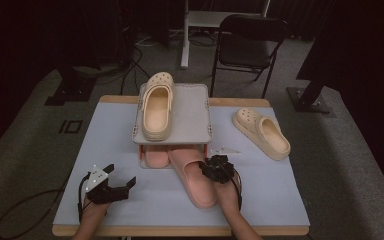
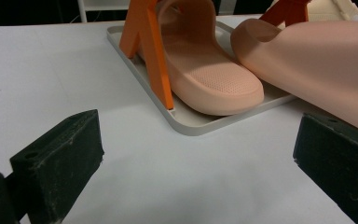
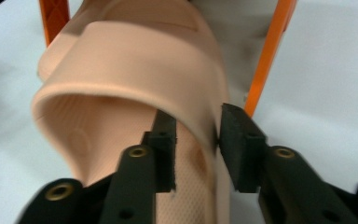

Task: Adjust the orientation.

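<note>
Two jaws of the right gripper (image 3: 196, 140) straddle the pink slide (image 3: 135, 84) strap, loosened; left gripper (image 1: 111, 184) gapes.

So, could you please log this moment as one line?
right gripper: jaws astride pink slide strap edge | left gripper: open, idle | rack: other slide below

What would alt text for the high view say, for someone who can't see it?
The right gripper straddles the strap edge of a pink foam slide sandal lying half out of a grey two-level shoe rack. A cream perforated clog sits on top; another cream clog lies on the pale table. The left gripper rests open.
</note>
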